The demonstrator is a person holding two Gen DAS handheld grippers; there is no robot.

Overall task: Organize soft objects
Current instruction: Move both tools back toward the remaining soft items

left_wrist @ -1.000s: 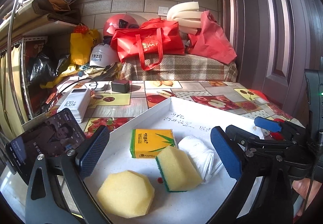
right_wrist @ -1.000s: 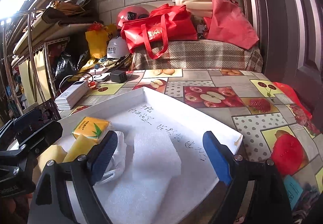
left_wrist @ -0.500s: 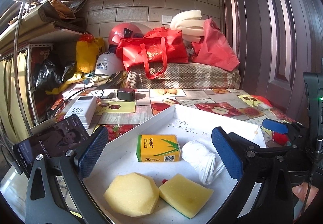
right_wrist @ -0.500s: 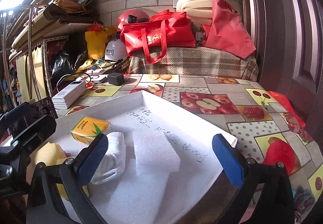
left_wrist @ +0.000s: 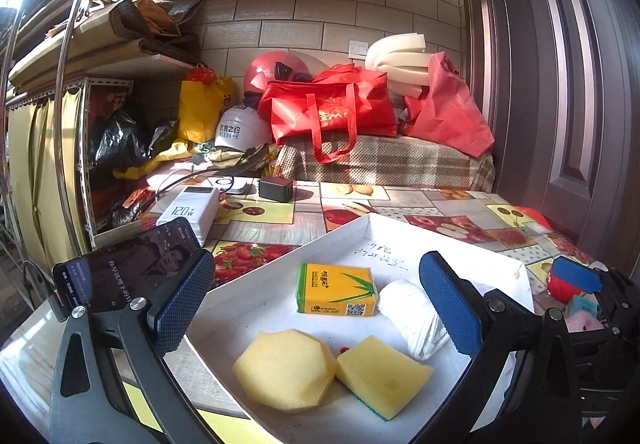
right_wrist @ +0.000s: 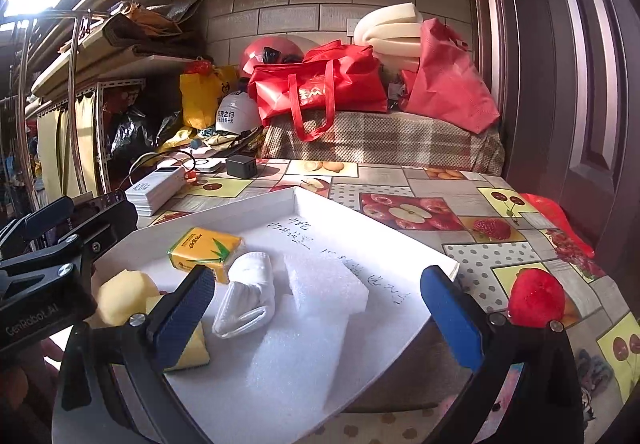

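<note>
From the left wrist view, the left gripper point(left_wrist: 316, 306) hangs over the near part of a shallow white tray point(left_wrist: 276, 256) that stands on a table point(left_wrist: 452, 200) covered with a fruit-patterned cloth. Its jaws are spread wide and pinch nothing. On the tray floor between them lie a yellow tissue pack point(left_wrist: 337, 289), a rolled white cloth point(left_wrist: 412, 314) just beside the pack on its right, an eight-sided yellow sponge point(left_wrist: 285, 369) nearer the camera, and a square yellow sponge with a green underside point(left_wrist: 383, 375) touching the eight-sided one. Handwriting marks the tray floor toward its far corner. A phone point(left_wrist: 124, 268) with a lit screen stands at the left behind the left jaw, and a white power bank point(left_wrist: 188, 209) and a small black charger point(left_wrist: 275, 189) lie farther back on the table. The right gripper point(left_wrist: 576, 280) shows at the right edge, one blue pad visible. From the right wrist view, the right gripper point(right_wrist: 318, 320) also has its jaws spread fully, with nothing pinched. Between them on the tray point(right_wrist: 224, 210) lies a white foam block point(right_wrist: 326, 280) resting on a flat white foam sheet point(right_wrist: 288, 356); the white cloth point(right_wrist: 248, 294) lies just left of the block, the tissue pack point(right_wrist: 205, 249) beyond it, and the yellow sponges point(right_wrist: 126, 296) at the left, partly hidden by the left jaw. A red strawberry-shaped object point(right_wrist: 536, 297) sits on the table to the right, apart from the tray. The black frame of the left gripper point(right_wrist: 52, 256) fills the left edge.
</note>
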